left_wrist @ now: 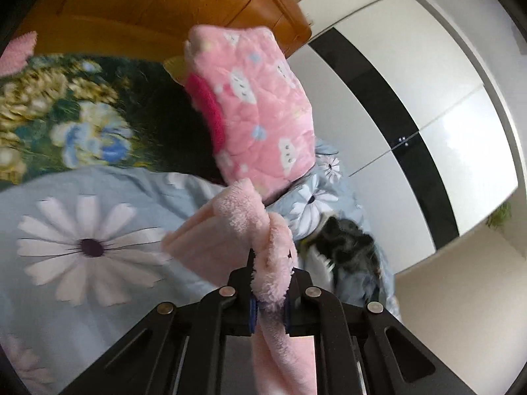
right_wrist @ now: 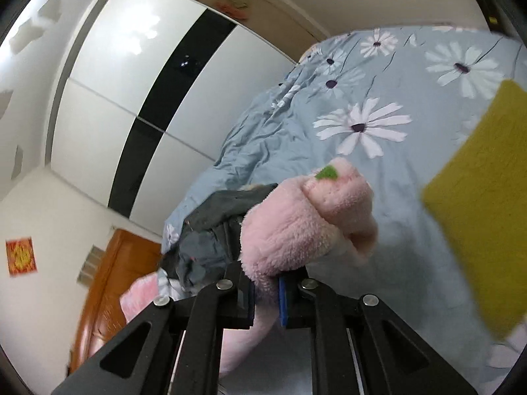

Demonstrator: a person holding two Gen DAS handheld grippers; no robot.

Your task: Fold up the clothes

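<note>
Left wrist: hand-held gripper [left_wrist: 269,291] pinches fleece edge [left_wrist: 260,230]

Pale pink fleece garment [left_wrist: 263,247] bunched, lifted above bed.

Left claw [left_wrist: 269,309]: pads are getting buried in the pink fleece garment [left_wrist: 263,247]; fleece is running off frame bottom. Right claw [right_wrist: 266,299]: fleece bunch [right_wrist: 306,223] is covering the tips, tail dropping out of view btwn the arms. Yellow cloth [right_wrist: 484,204] is blurring and getting cut by the right edge. Dark clothing heap [left_wrist: 349,243] is smearing, can't tell what pieces.
</note>
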